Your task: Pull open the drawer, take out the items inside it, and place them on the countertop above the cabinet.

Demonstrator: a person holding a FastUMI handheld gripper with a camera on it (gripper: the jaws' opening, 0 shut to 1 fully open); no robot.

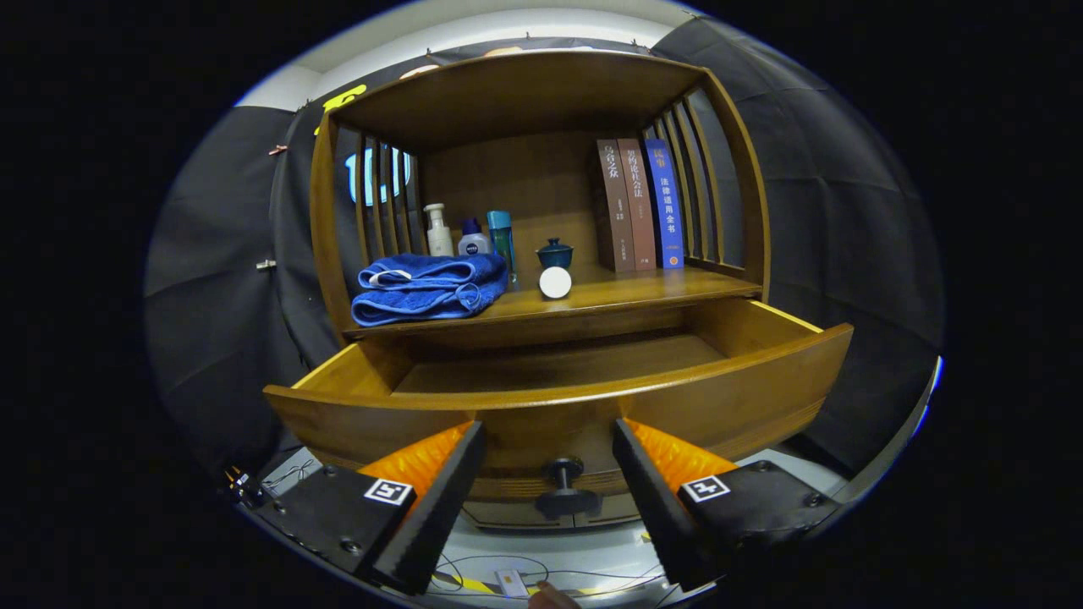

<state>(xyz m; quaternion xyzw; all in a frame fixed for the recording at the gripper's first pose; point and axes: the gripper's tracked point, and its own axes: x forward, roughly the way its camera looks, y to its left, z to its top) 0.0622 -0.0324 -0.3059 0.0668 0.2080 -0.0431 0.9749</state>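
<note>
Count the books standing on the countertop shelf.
3. Two brown books and a blue book stand upright together beside the right slats. The open tool flanks the drawer knob.

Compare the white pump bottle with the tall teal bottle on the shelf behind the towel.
The white pump bottle is pale and opaque with a pump head and narrow neck; the teal bottle is see-through blue-green, straight-sided, with a flat cap. The white pump bottle stands at the outer end of the row; the teal bottle stands nearer the small lidded pot. Both stand upright behind the blue towel. The gripper is open, its fingers either side of the drawer knob.
</note>
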